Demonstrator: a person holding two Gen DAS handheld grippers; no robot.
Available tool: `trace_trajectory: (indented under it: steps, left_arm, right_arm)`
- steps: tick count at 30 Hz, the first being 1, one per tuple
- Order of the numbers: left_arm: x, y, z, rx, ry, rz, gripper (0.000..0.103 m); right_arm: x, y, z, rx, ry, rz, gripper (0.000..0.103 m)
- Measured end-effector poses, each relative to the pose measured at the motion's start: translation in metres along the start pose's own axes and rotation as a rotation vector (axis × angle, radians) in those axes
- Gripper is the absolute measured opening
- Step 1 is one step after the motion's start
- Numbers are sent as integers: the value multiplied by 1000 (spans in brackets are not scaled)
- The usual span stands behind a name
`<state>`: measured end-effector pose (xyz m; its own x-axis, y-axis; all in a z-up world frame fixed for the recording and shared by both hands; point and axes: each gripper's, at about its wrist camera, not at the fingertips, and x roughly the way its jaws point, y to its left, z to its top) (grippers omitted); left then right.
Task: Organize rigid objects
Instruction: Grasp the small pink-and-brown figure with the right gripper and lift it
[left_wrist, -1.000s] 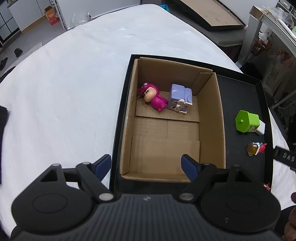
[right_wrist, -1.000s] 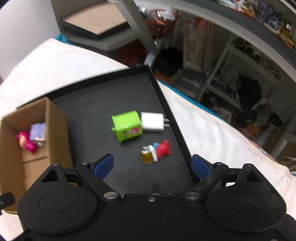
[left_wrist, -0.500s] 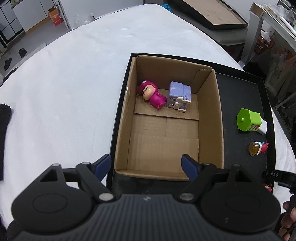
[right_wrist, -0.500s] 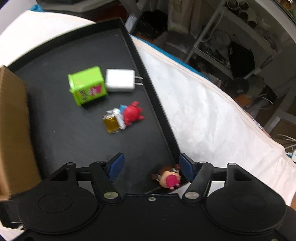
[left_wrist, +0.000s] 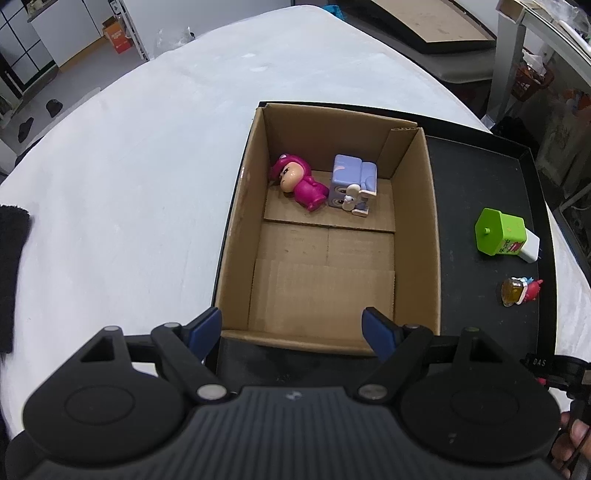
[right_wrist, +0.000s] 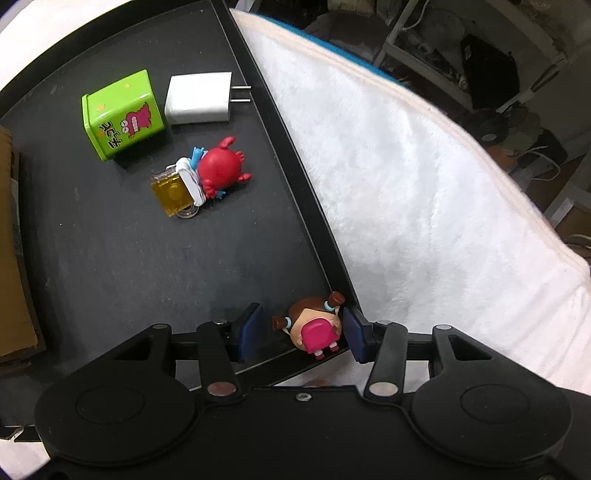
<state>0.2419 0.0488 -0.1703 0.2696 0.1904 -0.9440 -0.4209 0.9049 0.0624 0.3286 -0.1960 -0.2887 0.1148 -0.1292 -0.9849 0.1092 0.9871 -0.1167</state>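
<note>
Right tongs (right_wrist: 301, 334), jaws just closing, straddle the doll (right_wrist: 314, 326) in the tray (right_wrist: 110, 258) corner without gripping; left tongs (left_wrist: 291, 328) gape; two toys boxed, four remain.

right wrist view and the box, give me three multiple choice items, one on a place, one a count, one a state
1. Where does the brown-haired figurine lie?
A. in the tray's near corner
B. in the box
C. on the cloth

2. How many toys lie in the cardboard box?
A. none
B. two
C. four

3. How stands the left gripper?
A. shut on a toy
B. open, holding nothing
C. shut, holding nothing

Key: 1 A, it sits against the black tray rim; 2 B, the pink figure and the lilac toy; 3 B, its fingers stand wide apart.
</note>
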Motion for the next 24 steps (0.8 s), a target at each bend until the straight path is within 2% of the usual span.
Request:
trace_trajectory:
  steps: [4, 9, 14, 24]
  left_arm:
    - [-2, -2, -1, 11, -5, 7, 82]
    - [-3, 0, -1, 0, -6, 21, 82]
    - [-5, 3, -1, -5, -13, 16, 82]
    - [-6, 13, 0, -7, -18, -3, 82]
  right_arm:
    - [12, -6, 5, 14, 13, 24, 43]
    - [9, -13, 7, 36, -27, 70, 42]
    - [-4, -11, 6, 33, -78, 112, 42]
    - [-33, -12, 4, 60, -157, 140, 42]
